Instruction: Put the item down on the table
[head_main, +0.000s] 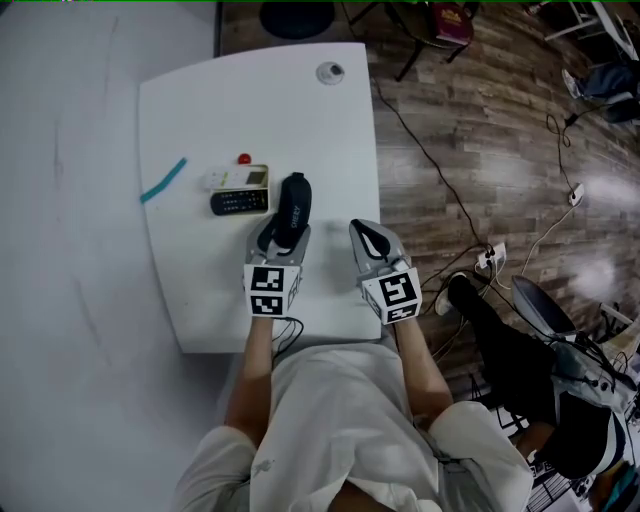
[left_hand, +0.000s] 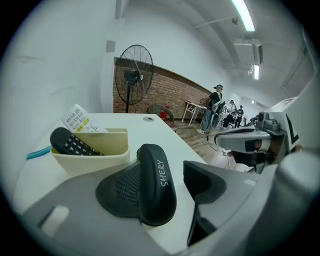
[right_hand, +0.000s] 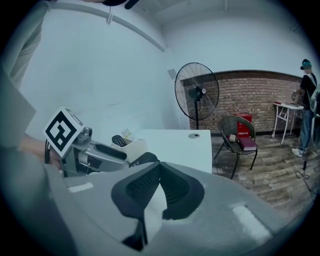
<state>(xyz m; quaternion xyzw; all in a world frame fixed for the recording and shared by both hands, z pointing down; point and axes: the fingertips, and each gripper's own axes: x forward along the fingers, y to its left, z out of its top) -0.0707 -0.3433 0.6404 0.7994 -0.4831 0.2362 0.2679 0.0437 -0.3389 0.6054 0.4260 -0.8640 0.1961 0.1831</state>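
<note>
Lying on the table (head_main: 260, 110): item (left_hand: 152, 182) between parted left jaws

Black, oblong, rounded at the ends, matt all over. Marked "SHERY" in white capitals along one long side (plain in the left gripper view). Smooth on top, with no seam or hinge to be made out. Set flat on the white top, in its near half, lengthways away from the person. Far end just beside a black remote (head_main: 240, 202); near end reaching in between the jaws of the left gripper (head_main: 285, 233).

Left jaws standing apart, not clamped on anything. Item close against the left pad, perhaps touching it (cannot tell which). Clear of the right pad, with a strip of white top showing in the gap.

Right gripper (right_hand: 159, 166) held to the right of the item, apart from it, over the table's near right part. Jaws closed, ribbed black pads meeting at the tips, nothing between them. Marker cubes facing up on both grippers in the head view.

Beyond the item: a cream tray (left_hand: 92, 157) holding the remote and a white keypad card (left_hand: 76, 120), the card tilted against the back wall. Left of the tray, a teal strip (head_main: 163, 181) lying aslant. Behind the tray, a small red thing (head_main: 244, 158) (too small to name). Near the far edge, a round grey grommet (head_main: 330, 72).

Farther off, in the gripper views: a standing fan (right_hand: 196, 92) before a brick wall (right_hand: 250, 97), a wicker chair (right_hand: 240, 137), people by a desk.
</note>
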